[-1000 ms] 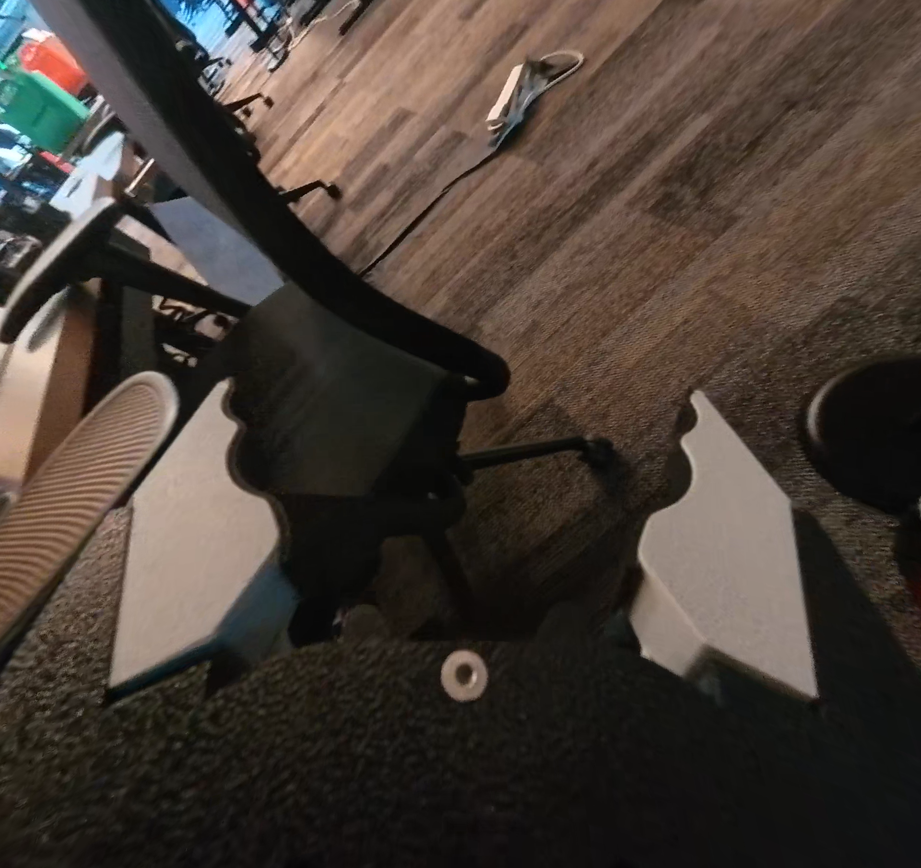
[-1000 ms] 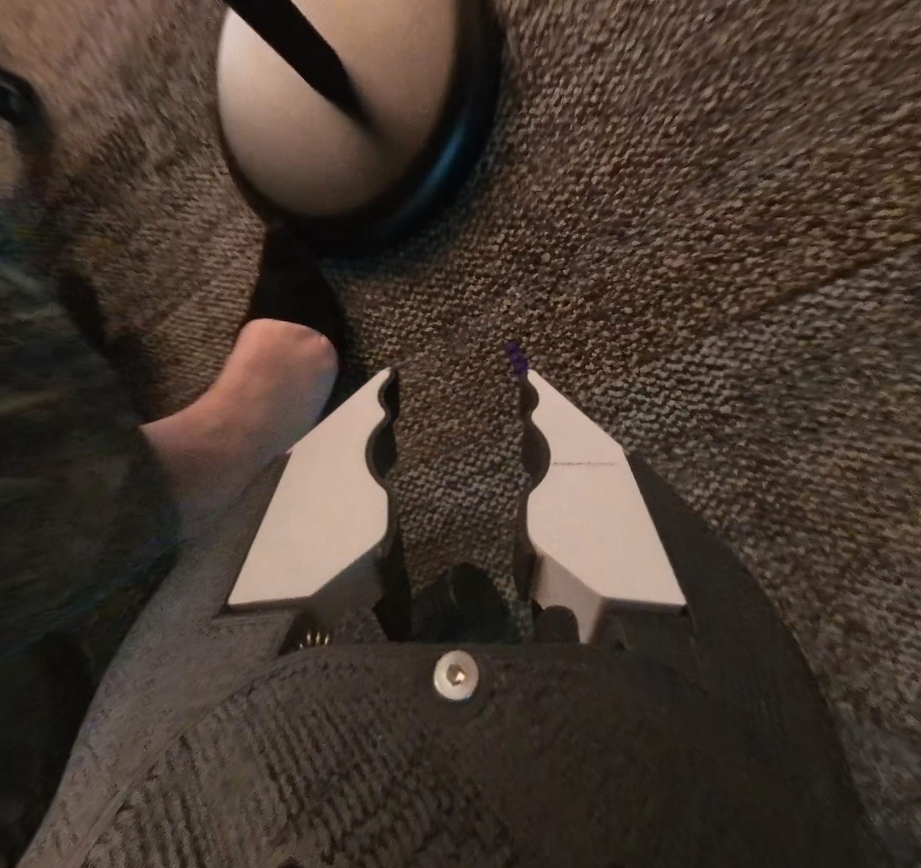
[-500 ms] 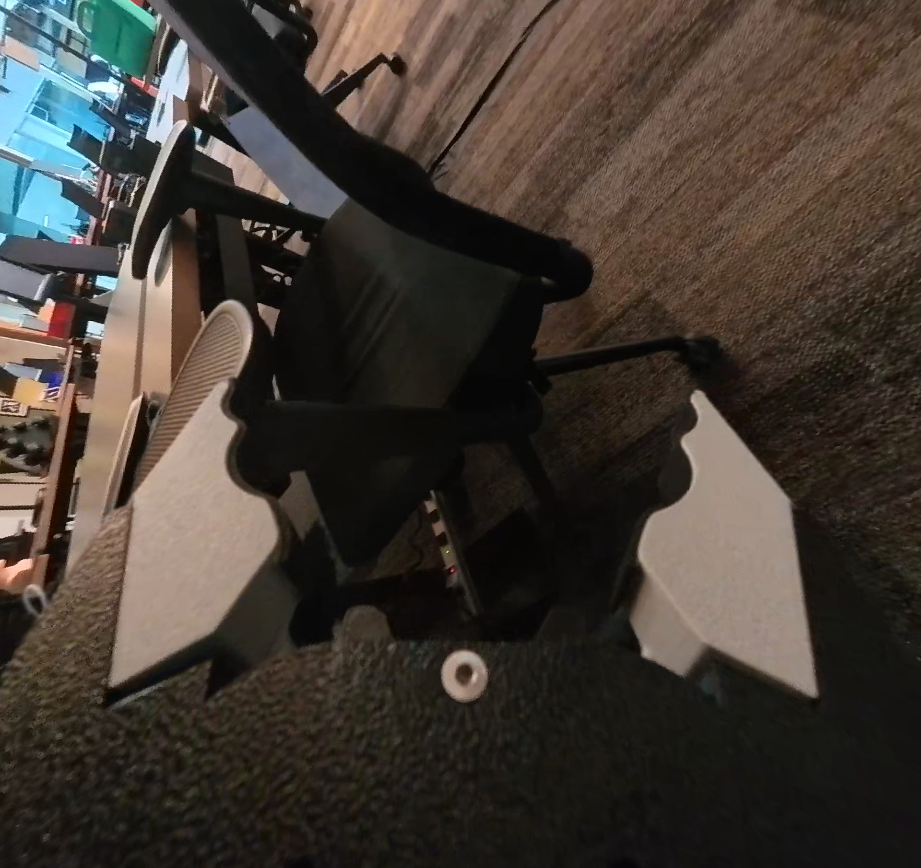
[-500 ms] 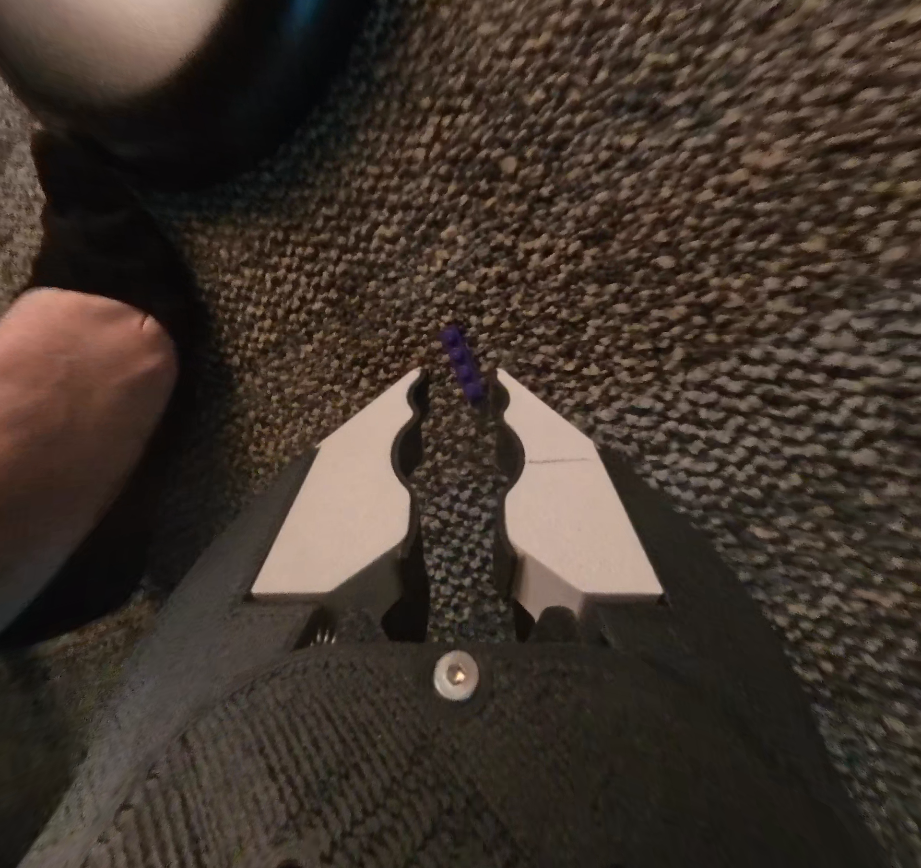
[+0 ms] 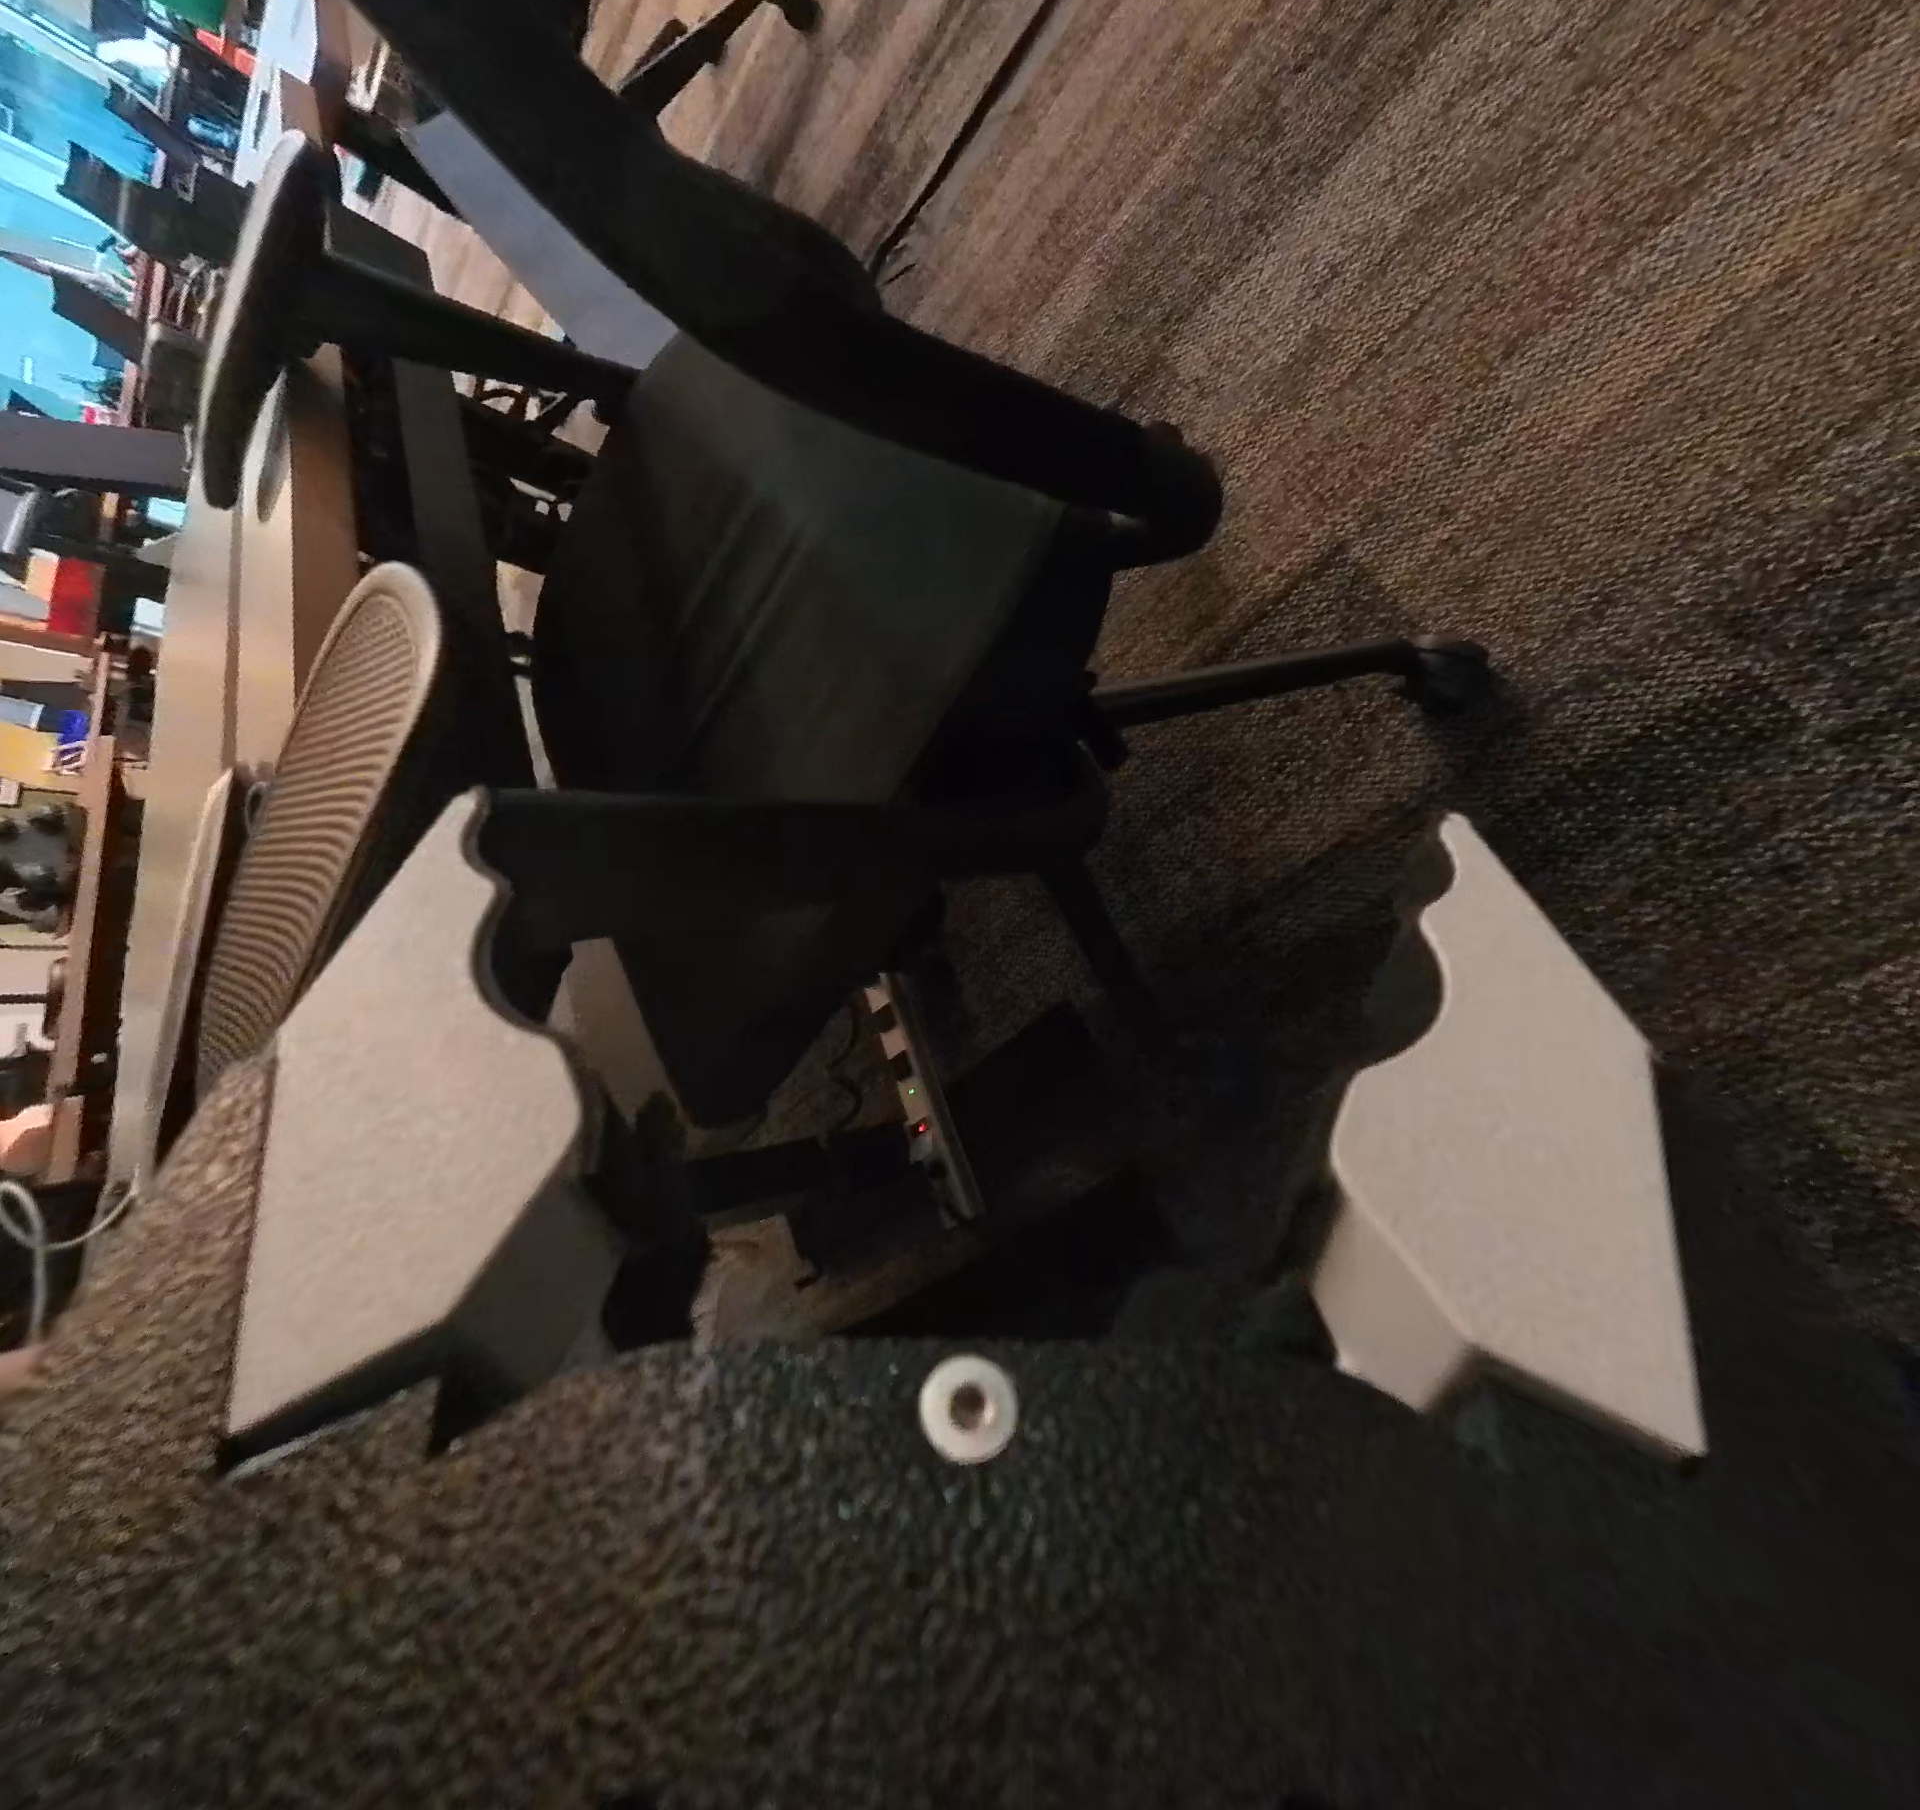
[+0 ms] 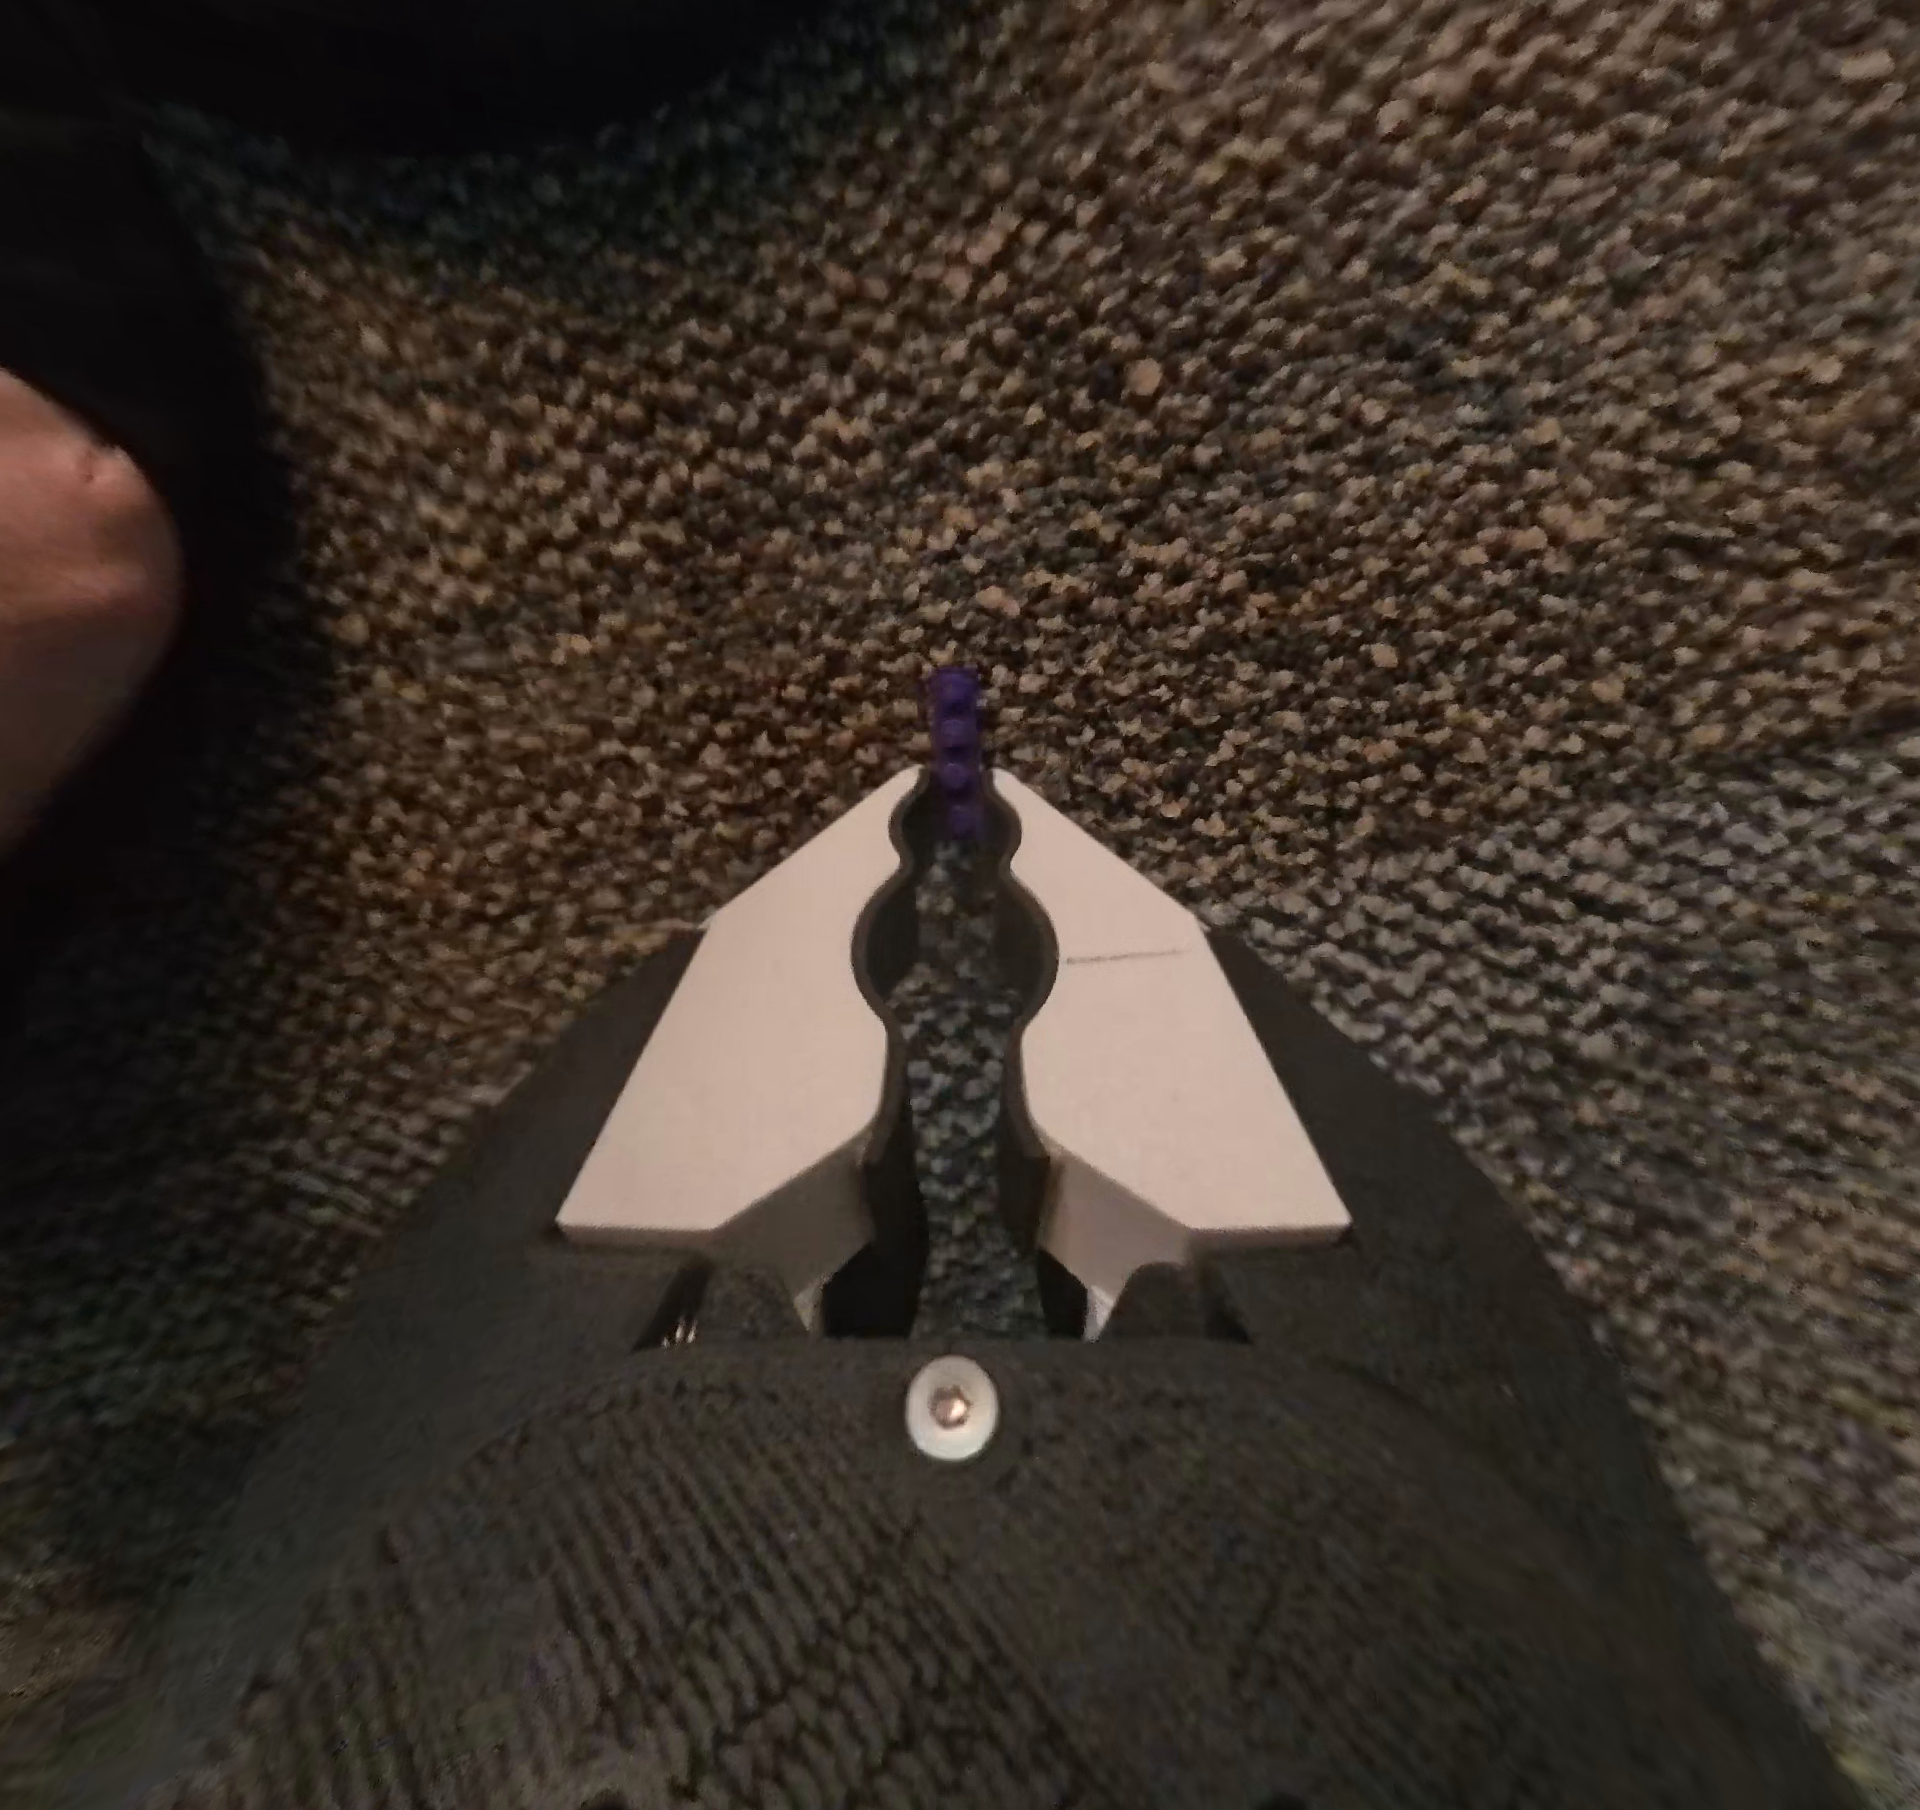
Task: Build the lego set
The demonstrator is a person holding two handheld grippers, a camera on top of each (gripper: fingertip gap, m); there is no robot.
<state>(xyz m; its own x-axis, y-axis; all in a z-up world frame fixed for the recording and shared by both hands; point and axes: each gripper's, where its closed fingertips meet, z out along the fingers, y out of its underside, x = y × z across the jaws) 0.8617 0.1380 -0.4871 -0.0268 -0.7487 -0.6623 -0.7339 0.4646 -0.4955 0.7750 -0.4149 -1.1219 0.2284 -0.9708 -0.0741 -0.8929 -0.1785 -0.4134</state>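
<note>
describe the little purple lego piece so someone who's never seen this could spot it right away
Look at the brown speckled carpet that fills the right wrist view. Follow the right gripper to the tips of its two pale fingers, which have closed around a tiny purple lego piece. It is a narrow studded strip pointing away from the camera, the only bright colour there.

The right claw [image 6: 954, 792] pinches a purple lego piece [image 6: 954, 754] above carpet [image 6: 1351, 430].

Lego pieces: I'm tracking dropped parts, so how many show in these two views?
1. A small purple lego piece sits on the carpet between the right gripper fingers. The left view shows none; others may be hidden.
</note>
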